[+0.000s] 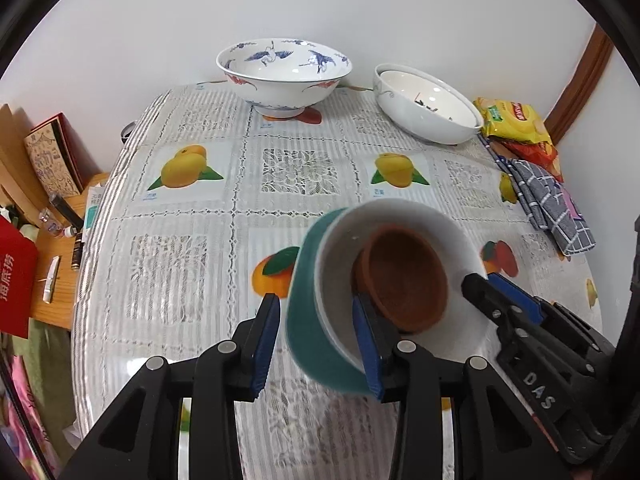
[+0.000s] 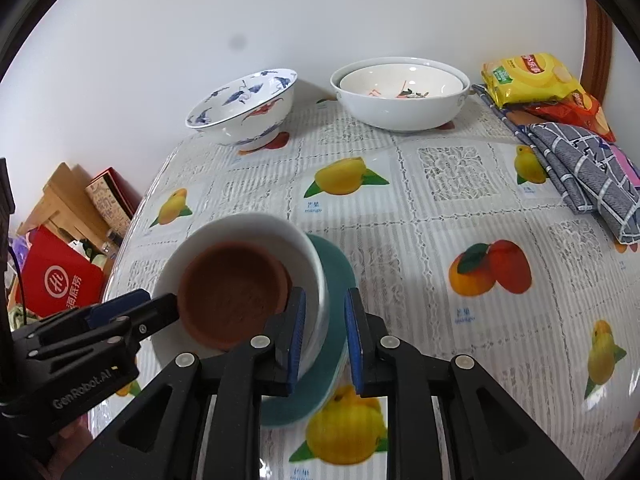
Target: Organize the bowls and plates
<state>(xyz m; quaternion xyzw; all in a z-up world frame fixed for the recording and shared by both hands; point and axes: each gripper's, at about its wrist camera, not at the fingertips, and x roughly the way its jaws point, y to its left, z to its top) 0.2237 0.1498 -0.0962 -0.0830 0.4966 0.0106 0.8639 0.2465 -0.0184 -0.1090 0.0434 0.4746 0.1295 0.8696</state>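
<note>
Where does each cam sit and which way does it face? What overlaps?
Left wrist: on the left gripper, looking forward across the table to the wall; its own fingers straddle the green bowl's rim, and the right gripper shows at right.
Right wrist: on the right gripper, same heading; its own fingers straddle the same stack's opposite rim, left gripper at left.
Shared: the stack with the brown bowl, crane bowl, white bowls, snack bags, cloth.
</note>
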